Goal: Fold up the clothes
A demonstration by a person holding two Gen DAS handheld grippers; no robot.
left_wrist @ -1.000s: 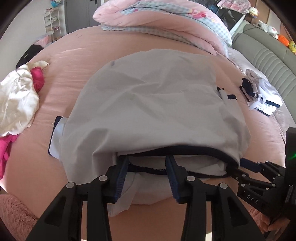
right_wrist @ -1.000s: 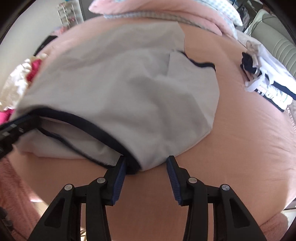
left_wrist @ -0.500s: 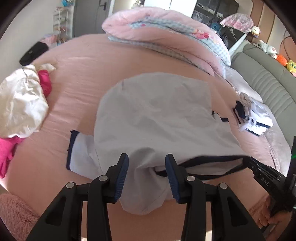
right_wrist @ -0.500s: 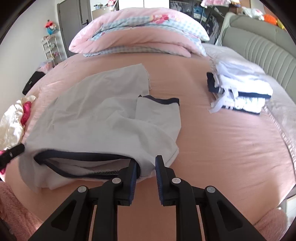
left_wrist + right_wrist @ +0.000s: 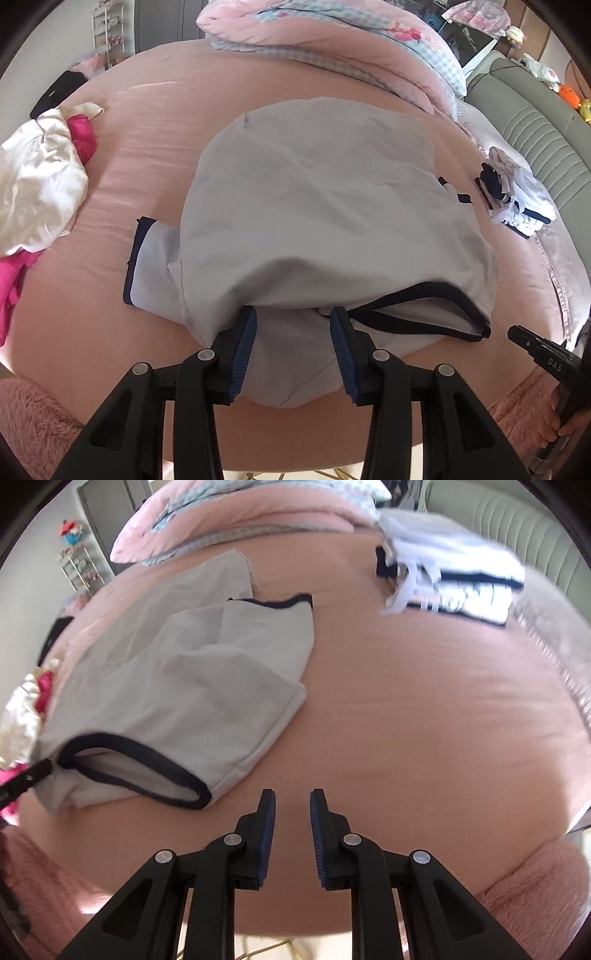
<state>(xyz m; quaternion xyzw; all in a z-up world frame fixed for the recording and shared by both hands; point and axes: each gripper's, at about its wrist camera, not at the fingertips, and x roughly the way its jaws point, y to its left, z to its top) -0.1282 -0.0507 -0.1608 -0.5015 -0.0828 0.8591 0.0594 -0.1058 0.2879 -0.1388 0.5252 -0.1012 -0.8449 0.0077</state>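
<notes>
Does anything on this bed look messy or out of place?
Yes. A crumpled heap of white and pink clothes sits unfolded at the bed's left edge, unlike the neat folded stack. The grey shirt lies rumpled, neck opening gaping.

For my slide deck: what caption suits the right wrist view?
Open right gripper hovers empty over the pink bedsheet, beside the grey navy-trimmed shirt.

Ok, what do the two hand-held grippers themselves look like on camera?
Both alike: left hand-held gripper and right hand-held gripper have matte black angular linkage arms with silver pivot rivets and ribbed blue pads on the fingers. "DAS" lettering marks the right one's side.
</notes>
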